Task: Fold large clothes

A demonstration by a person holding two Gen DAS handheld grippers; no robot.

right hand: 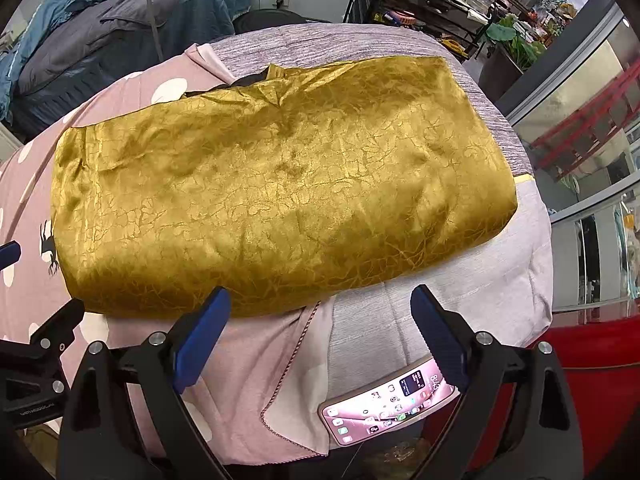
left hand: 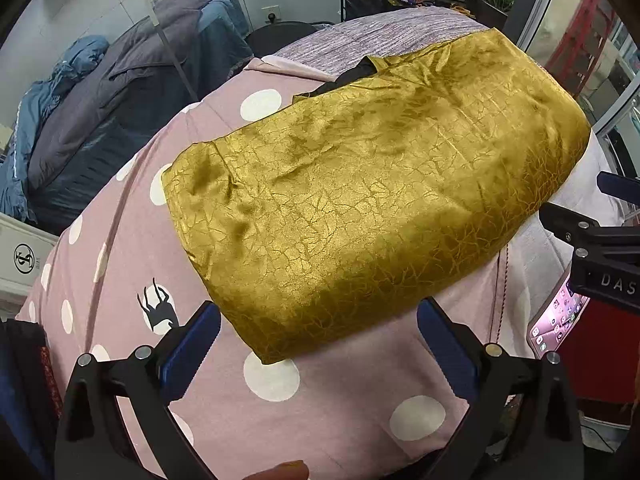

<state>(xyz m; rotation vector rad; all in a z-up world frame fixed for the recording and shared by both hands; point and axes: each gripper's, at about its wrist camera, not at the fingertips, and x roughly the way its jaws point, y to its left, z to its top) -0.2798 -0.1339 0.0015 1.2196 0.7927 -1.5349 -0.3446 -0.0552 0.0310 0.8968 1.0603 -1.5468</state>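
Gold cloth (left hand: 360, 200) lies folded on the bed (left hand: 280, 408). Both tongs, left (left hand: 318, 344) and right (right hand: 320, 334), are held spread at its near edge, gripping nothing.

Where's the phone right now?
The phone lies at the bed's near edge, on the grey cover, just under the right tool, nearer than the gold garment.

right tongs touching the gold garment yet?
Apart. In the right wrist view the right tongs stand open, with pink and grey bedding visible between the blue fingertips and the near edge of the gold garment.
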